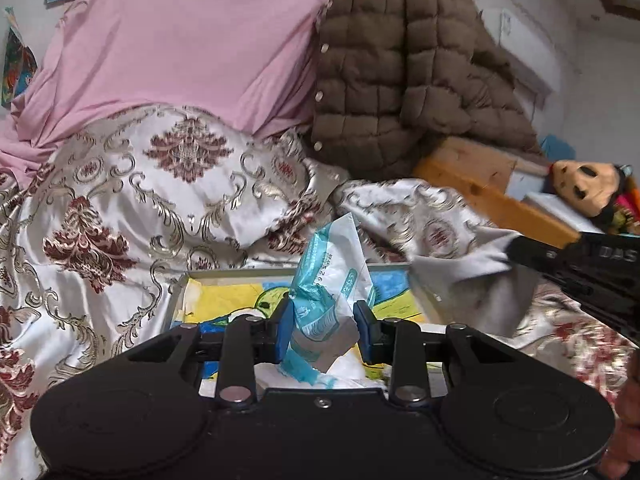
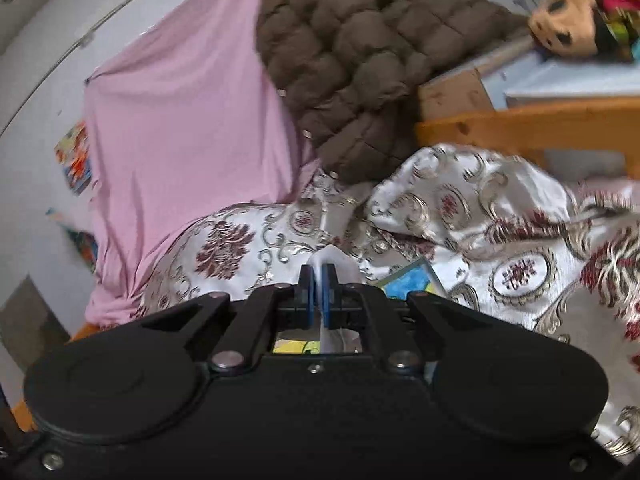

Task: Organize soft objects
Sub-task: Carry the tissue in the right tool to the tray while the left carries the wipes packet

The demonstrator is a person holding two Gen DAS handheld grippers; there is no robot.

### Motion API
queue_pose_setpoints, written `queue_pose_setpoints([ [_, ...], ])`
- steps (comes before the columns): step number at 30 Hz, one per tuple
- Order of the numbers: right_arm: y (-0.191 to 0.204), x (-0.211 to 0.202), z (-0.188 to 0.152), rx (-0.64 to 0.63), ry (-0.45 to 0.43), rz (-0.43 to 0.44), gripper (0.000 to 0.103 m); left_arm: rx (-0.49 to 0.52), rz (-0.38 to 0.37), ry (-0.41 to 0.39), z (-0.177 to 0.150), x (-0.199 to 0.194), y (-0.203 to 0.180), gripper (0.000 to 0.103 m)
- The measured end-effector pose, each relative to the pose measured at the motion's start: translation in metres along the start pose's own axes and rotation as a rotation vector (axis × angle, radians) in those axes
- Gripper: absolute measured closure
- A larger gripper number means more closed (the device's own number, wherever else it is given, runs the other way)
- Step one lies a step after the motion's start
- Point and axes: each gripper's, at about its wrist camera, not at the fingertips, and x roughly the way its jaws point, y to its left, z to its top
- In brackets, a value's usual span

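Above a framed picture (image 1: 224, 300) lying on the patterned bedspread (image 1: 120, 208), the left gripper (image 1: 324, 326) pinches a teal-and-white plastic packet (image 1: 328, 280). Right gripper (image 2: 319, 294), jaws pressed together, nips a white cloth (image 2: 334, 260). Brown quilted jacket (image 1: 400, 80) and pink sheet (image 1: 180, 40) behind.

Read little from my end. Right gripper (image 1: 508, 254), seen from left wrist camera, bore white raised letters "DAS", cut by frame edge. Teal-and-white packet (image 1: 326, 304) in left gripper (image 1: 324, 330) carried printed digits, roughly "1925", too blurred to confirm. Nothing else legible.
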Motion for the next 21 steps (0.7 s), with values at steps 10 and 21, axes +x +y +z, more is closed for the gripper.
queue_pose_setpoints([
  [10,-0.034,0.037,-0.036,0.134,0.088,-0.033,0.103,0.061,0.04,0.092,-0.012,0.061,-0.008,0.068],
  [21,-0.054,0.072,-0.076,0.217,0.185,-0.065,0.103,0.086,0.043,0.13,-0.024,0.077,-0.014,0.068],
])
